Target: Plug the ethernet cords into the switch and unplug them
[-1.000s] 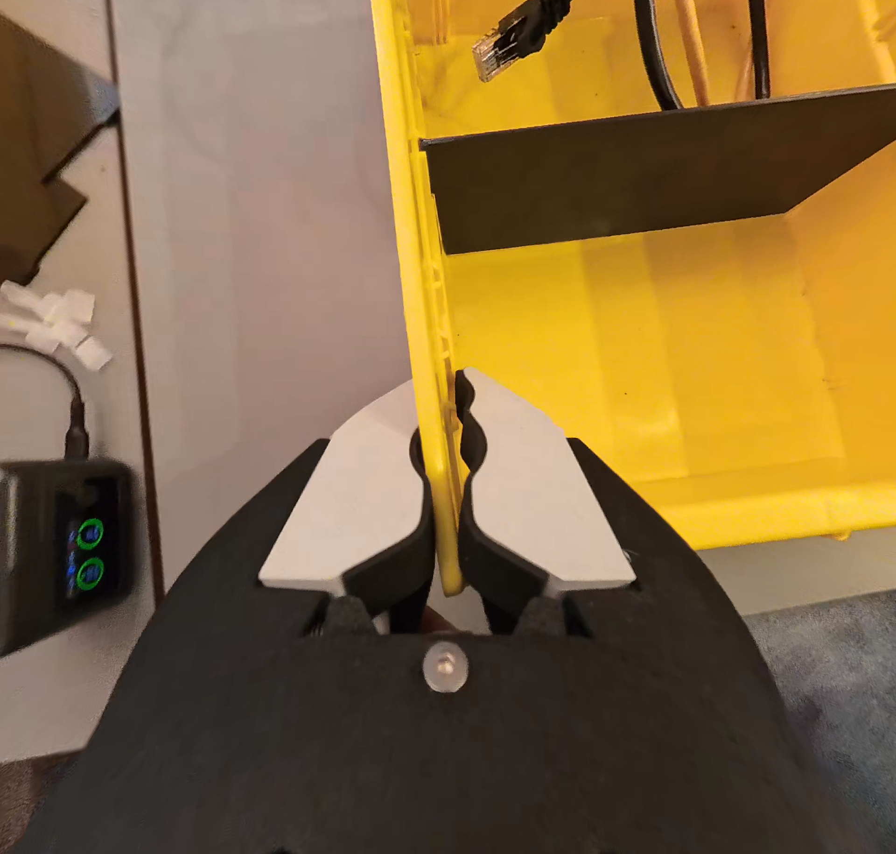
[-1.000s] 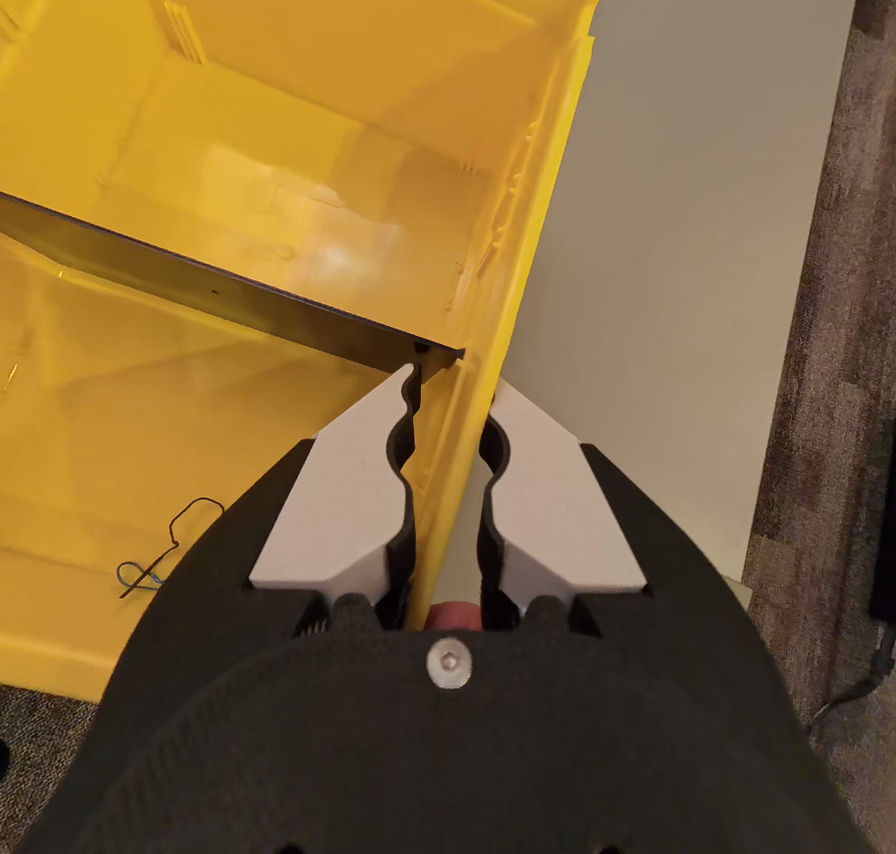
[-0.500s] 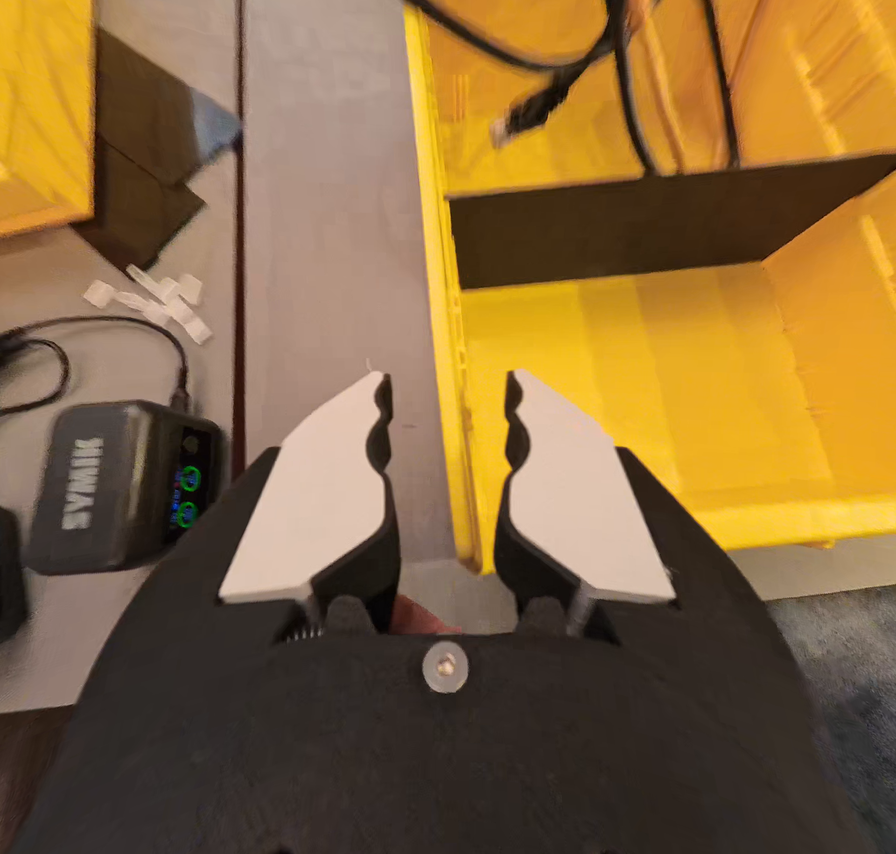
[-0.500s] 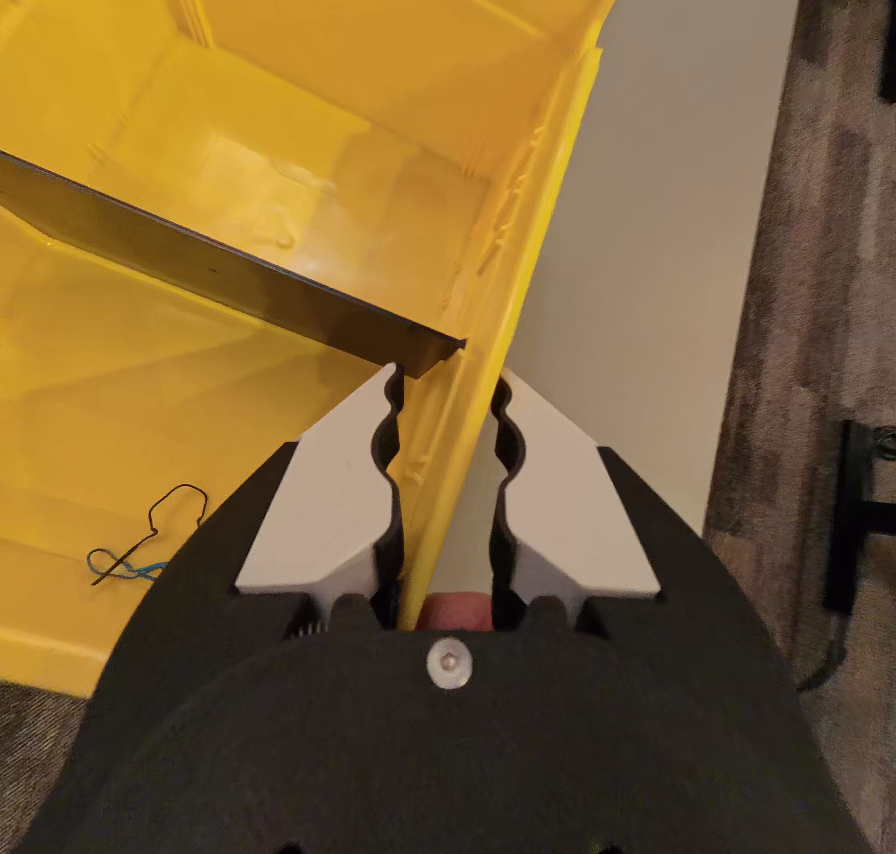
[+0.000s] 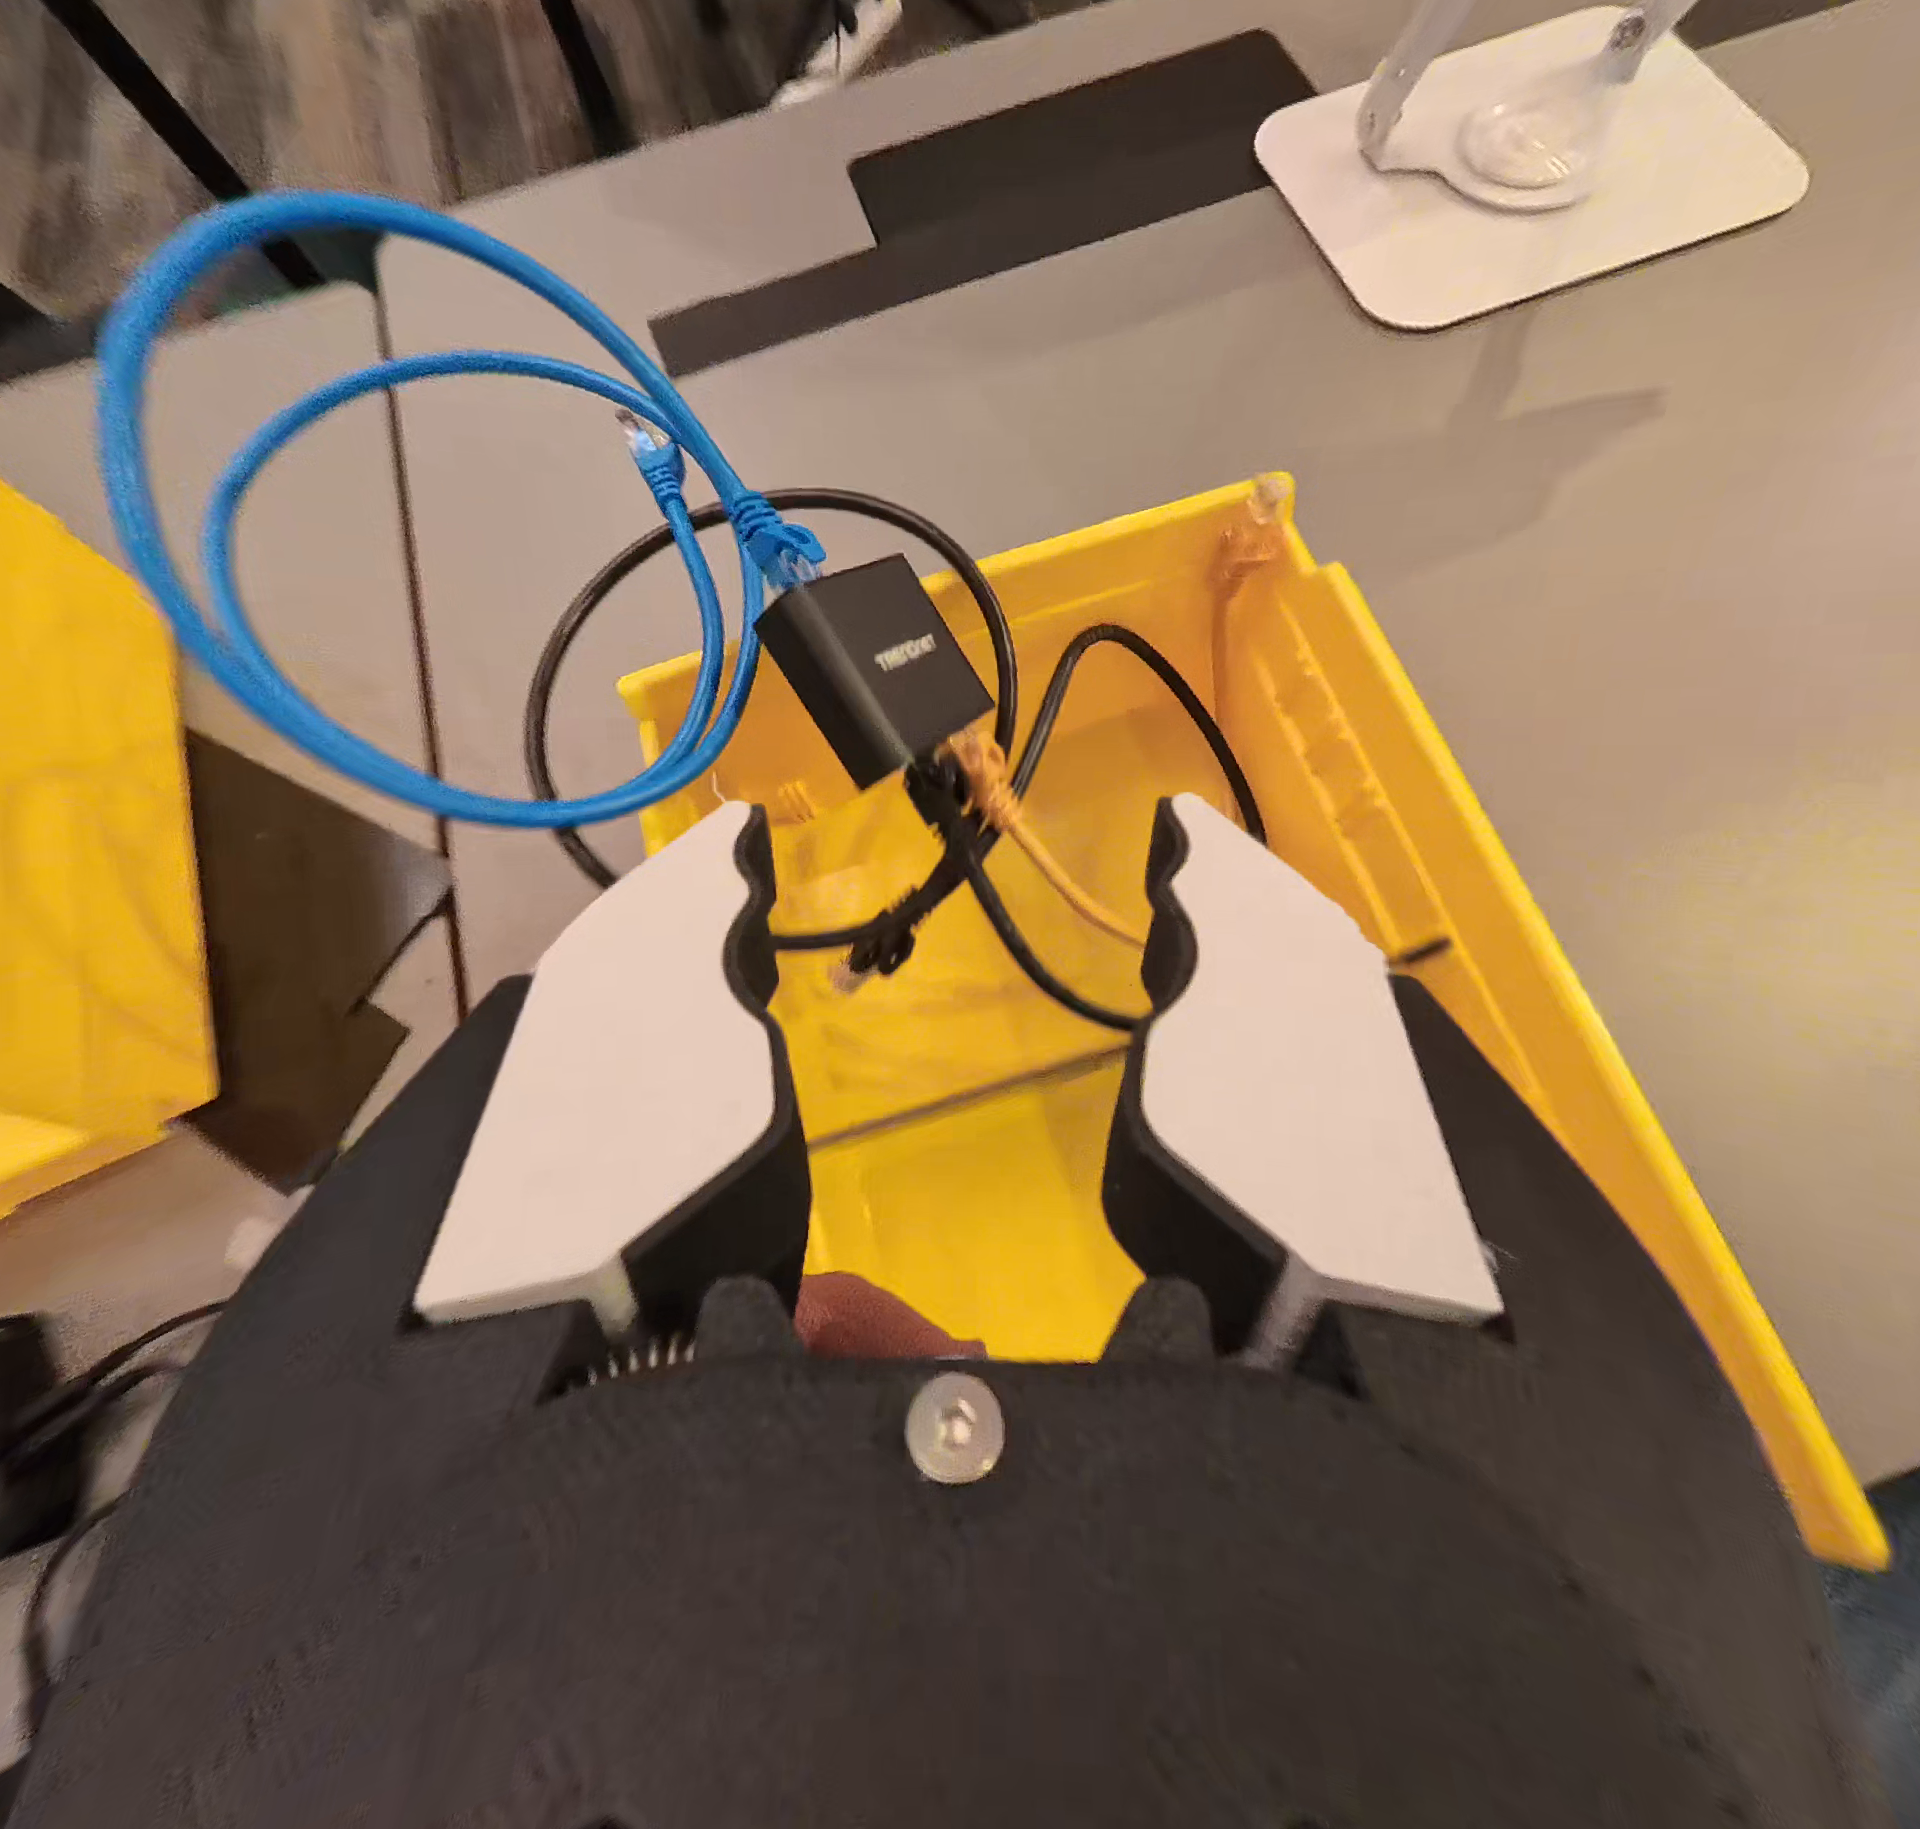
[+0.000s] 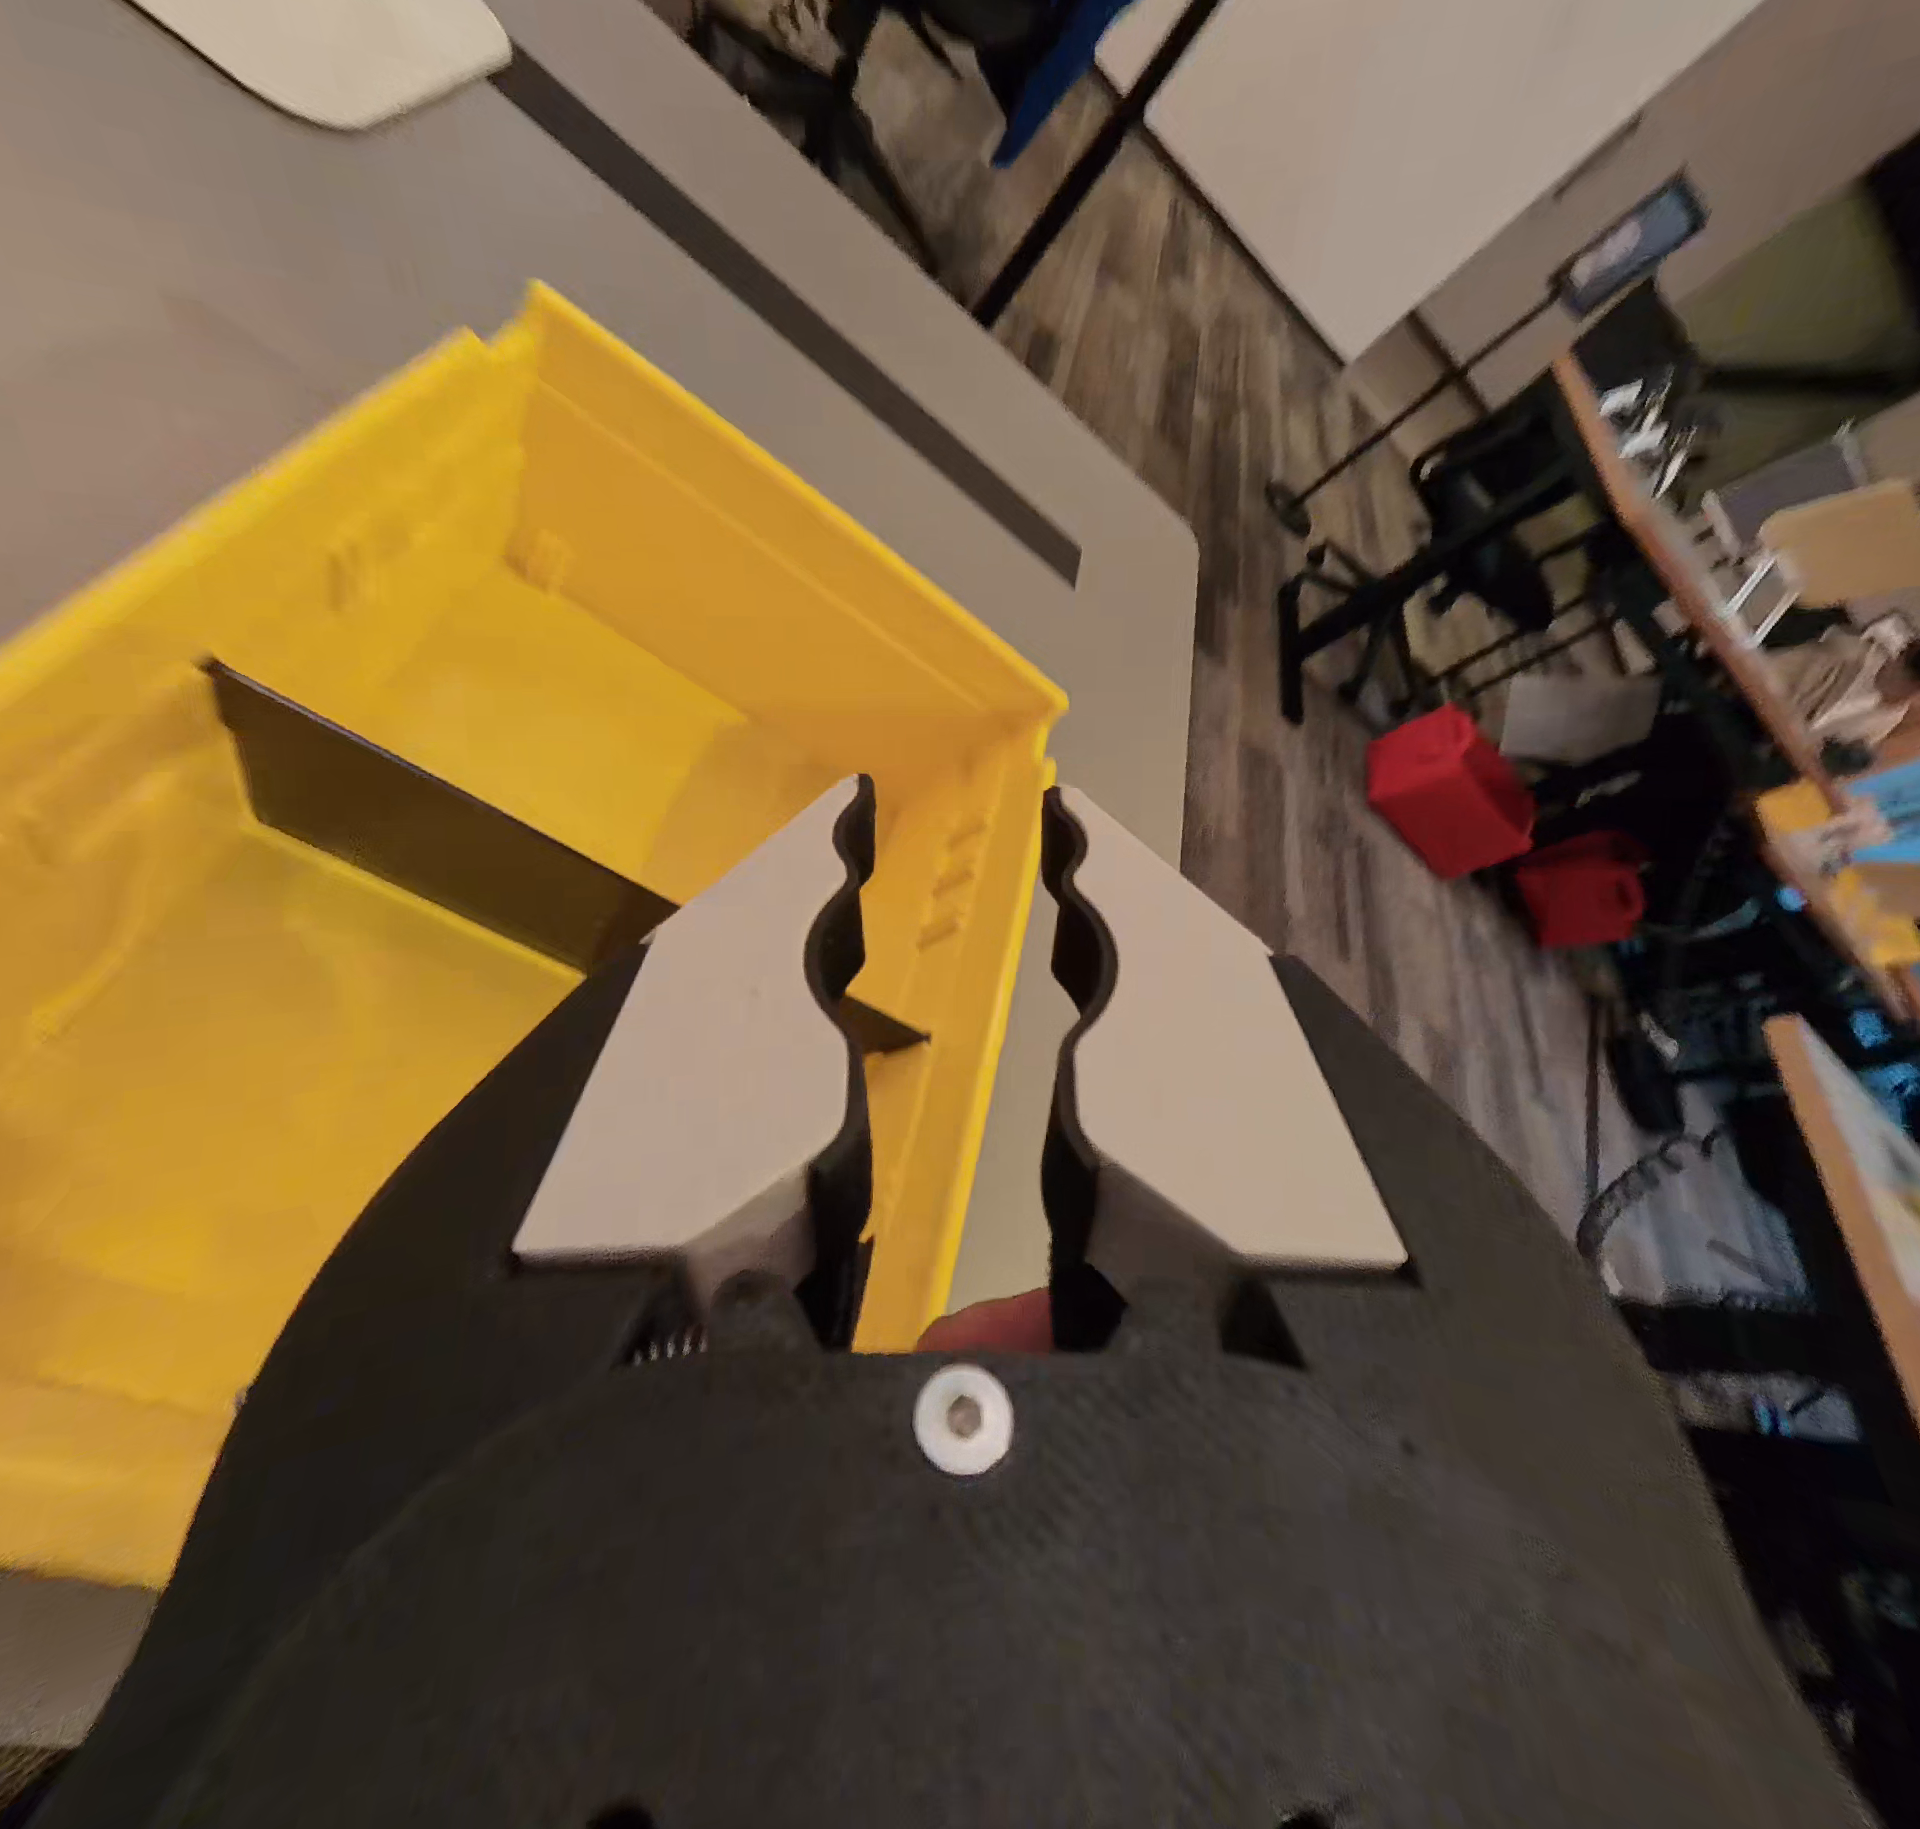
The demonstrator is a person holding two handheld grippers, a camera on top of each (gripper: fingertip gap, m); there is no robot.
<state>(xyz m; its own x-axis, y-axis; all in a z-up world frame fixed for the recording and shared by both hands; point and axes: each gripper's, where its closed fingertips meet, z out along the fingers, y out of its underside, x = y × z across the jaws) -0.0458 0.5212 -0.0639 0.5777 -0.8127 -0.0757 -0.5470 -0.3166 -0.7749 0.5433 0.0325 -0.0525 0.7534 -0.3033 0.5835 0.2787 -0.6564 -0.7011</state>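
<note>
The left gripper (image 5: 956, 823) hangs over the yellow bin (image 5: 1351, 740) with its fingers spread wide and nothing between them. Just above it at mid-frame, the black switch (image 5: 873, 667) perches on the bin's far edge, a blue cord (image 5: 208, 584) looping to the upper left, black (image 5: 997, 917) and orange cords (image 5: 1049, 865) trailing inside. The right gripper (image 6: 951, 803) straddles the bin's wall at centre frame, fingers parted, not pinching.

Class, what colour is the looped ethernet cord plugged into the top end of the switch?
Blue ethernet cord; clearest in the left wrist view.
</note>
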